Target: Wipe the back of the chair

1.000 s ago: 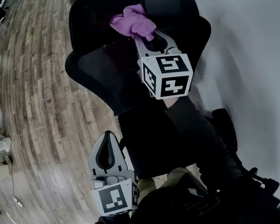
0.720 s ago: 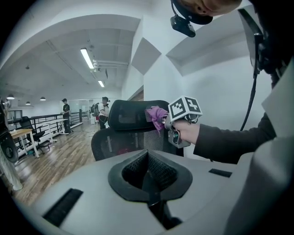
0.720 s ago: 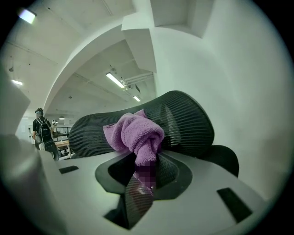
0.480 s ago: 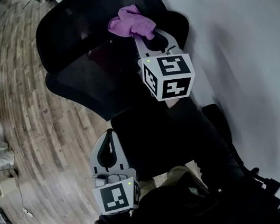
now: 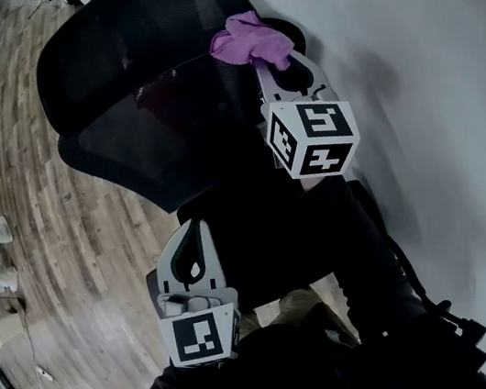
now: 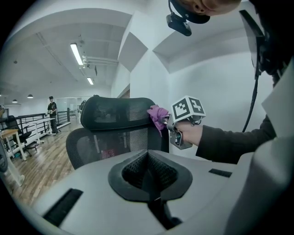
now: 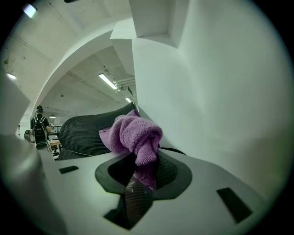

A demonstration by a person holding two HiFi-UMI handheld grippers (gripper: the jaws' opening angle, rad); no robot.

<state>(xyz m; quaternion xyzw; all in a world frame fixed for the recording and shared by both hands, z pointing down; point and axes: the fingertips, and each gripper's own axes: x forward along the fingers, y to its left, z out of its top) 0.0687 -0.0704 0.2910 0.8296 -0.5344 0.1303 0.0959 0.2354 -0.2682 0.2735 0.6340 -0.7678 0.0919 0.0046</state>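
While pressing crumpled purple terry cloth (image 5: 243,38) at far right top corner of black mesh office chair back (image 5: 137,96), pinched tight in right tool (image 5: 267,56): mid-wipe. Noted left tool (image 5: 193,237) closed, empty, nearer. Next, likely: sweep left across mesh, keeping contact.

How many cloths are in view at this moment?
1. One purple cloth, clamped in the right tool at the right edge of the chair's headrest. The left tool is shut on nothing. More could be hidden behind it.
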